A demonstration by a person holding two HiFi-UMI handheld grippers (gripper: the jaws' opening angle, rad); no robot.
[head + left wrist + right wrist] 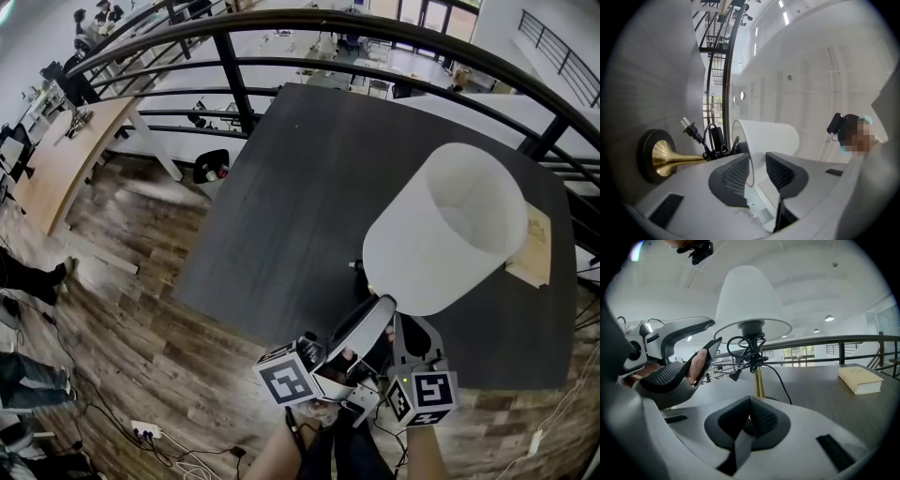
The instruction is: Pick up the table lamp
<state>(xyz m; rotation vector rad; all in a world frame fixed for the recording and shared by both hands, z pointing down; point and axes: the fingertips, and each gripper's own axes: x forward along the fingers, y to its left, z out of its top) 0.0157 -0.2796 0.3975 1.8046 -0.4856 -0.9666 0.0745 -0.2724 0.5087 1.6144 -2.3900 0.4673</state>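
A white-shaded, brass-stemmed table lamp (450, 225) with a round black base is standing on a dark wood-grain desk (300, 187). The left tongs (758, 164) are sitting spread, the shade's lower rim (753, 166) passing between them. The right tongs (751, 400) are pressing together, empty. The stem (759, 378) is rising just beyond their tips, and a bundled black cord (747, 350) is hanging above.

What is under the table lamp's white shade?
Visible beneath the shade: a black socket, a bundled black cord and the brass stem. The shade covers whatever is inside it.
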